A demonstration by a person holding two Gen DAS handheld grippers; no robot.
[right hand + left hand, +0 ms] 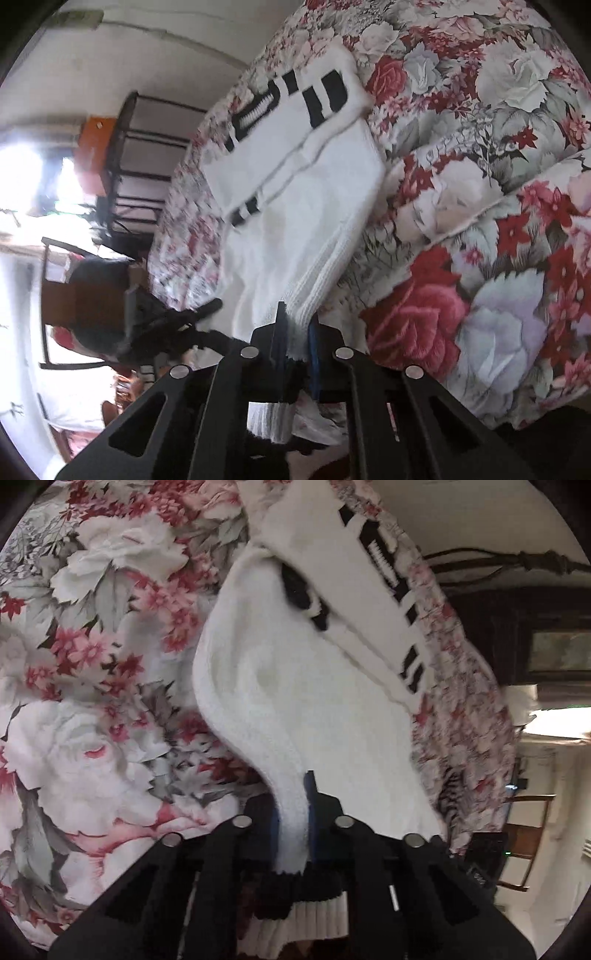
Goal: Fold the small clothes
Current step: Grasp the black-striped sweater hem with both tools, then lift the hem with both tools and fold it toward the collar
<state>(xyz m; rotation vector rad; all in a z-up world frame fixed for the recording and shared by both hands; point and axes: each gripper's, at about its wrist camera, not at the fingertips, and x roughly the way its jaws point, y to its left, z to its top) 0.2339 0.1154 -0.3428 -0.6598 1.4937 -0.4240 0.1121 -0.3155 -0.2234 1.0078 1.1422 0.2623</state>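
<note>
White sock pinched at its near end in both my left gripper and right gripper; its length runs straight away from me across the floral bedspread, black-striped cuff farthest.

Fuzzy knit sock on matt printed bedspread.

a white knitted sock with black stripes lies on a bed covered with a red, pink and grey floral bedspread, near one side edge of the bed. its near end sits between the pads of the black left gripper, and its ribbed edge between the pads of the black right gripper. a second white sock with black bands lies against its far end, closer to that edge. beyond the edge stands a dark metal rack.
</note>
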